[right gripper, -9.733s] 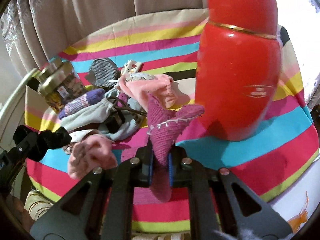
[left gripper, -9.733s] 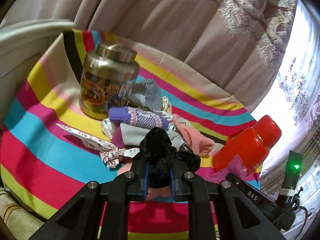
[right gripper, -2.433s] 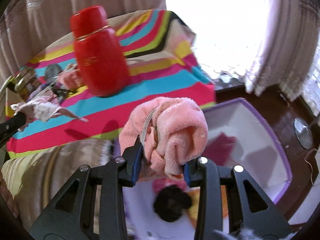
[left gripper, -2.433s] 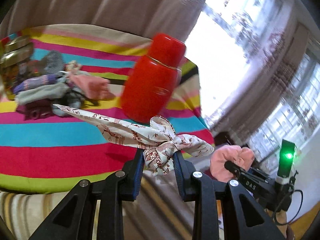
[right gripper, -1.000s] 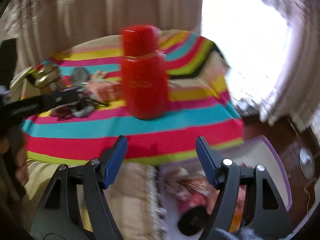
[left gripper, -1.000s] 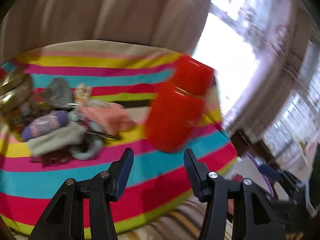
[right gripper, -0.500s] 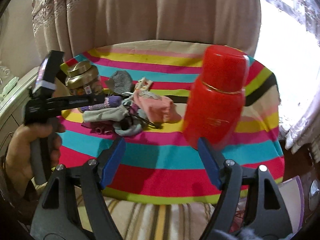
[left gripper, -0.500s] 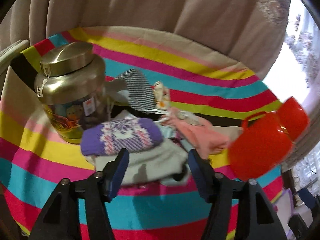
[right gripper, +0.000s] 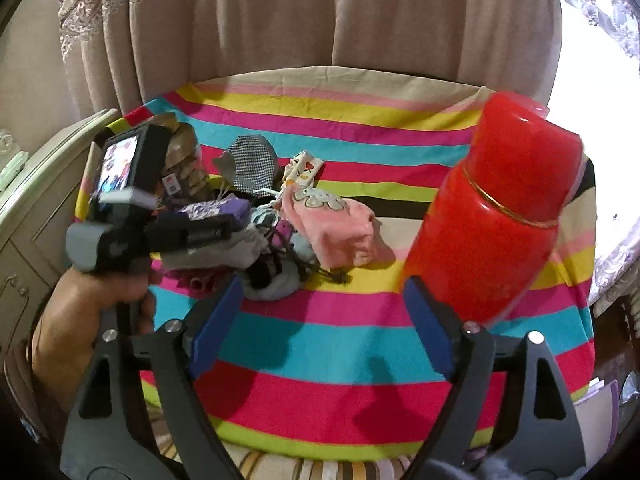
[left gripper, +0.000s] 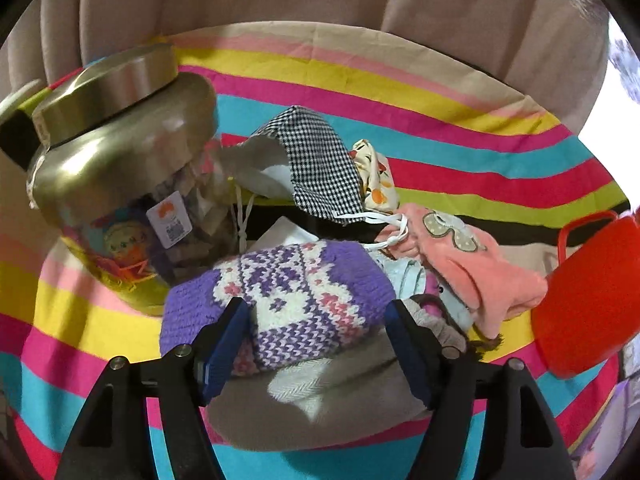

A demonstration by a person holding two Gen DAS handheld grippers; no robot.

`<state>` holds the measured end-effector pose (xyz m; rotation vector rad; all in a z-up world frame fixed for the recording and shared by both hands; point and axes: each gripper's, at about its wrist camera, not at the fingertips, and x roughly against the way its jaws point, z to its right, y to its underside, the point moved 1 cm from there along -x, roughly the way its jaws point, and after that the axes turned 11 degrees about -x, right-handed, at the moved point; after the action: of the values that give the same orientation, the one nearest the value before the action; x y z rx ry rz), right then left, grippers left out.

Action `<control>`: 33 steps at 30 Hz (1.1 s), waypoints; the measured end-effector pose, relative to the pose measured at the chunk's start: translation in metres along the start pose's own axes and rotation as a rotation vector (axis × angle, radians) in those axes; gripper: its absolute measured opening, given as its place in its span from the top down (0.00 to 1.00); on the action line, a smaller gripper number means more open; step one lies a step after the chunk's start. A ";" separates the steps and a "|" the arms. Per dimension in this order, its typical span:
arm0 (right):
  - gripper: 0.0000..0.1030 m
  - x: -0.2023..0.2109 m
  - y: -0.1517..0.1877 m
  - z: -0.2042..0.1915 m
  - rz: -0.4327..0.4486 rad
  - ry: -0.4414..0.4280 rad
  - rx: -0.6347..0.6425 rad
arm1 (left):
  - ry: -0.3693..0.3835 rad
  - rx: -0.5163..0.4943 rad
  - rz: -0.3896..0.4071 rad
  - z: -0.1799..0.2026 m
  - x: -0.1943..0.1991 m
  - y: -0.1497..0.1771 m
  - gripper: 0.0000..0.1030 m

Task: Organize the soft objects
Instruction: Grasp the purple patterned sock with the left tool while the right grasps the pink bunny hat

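Note:
A pile of soft things lies on the striped tablecloth (right gripper: 340, 340). My left gripper (left gripper: 316, 320) hangs low over it, jaws opening, with a purple knitted sock (left gripper: 288, 292) between the fingers and no pad pressing on it. Under the sock lies a grey cloth (left gripper: 312, 400). A pink fleece piece (left gripper: 472, 264), a houndstooth mask (left gripper: 320, 168) and a cartoon-print cloth (left gripper: 376, 176) lie behind. My right gripper (right gripper: 320, 312) is over the cloth's near half, jaws opening, with nothing between them. It sees the left gripper (right gripper: 224, 226) on the pile (right gripper: 280, 240).
A gold-lidded jar (left gripper: 120, 184) stands just left of the pile. A tall red flask (right gripper: 500, 220) stands at the right, close to my right finger. Beige curtains hang behind the table. A white cabinet (right gripper: 40, 184) is at the left.
Both grippers have swung from the table's right edge to the pile. The left one has dropped close onto the purple sock. Both pairs of jaws stand wider than a second ago.

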<state>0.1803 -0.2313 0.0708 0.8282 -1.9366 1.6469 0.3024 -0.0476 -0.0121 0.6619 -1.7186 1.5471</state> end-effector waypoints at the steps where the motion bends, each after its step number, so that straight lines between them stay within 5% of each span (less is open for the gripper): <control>1: 0.17 -0.006 -0.002 -0.002 -0.004 -0.001 -0.002 | -0.002 -0.011 0.003 0.000 -0.001 0.000 0.40; 8: 0.17 -0.057 -0.014 -0.006 -0.054 0.022 -0.037 | 0.065 0.059 0.071 -0.019 0.006 0.009 0.80; 23: 0.17 -0.147 -0.032 0.000 -0.139 0.059 -0.045 | 0.152 0.234 0.301 -0.047 0.059 0.020 0.80; 33: 0.19 -0.194 -0.044 0.020 -0.186 0.023 -0.155 | 0.168 0.259 0.342 -0.052 0.063 0.025 0.80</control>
<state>0.3497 -0.2269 -0.0351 0.8935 -1.8820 1.3750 0.2533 0.0127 0.0231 0.3585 -1.5774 2.0260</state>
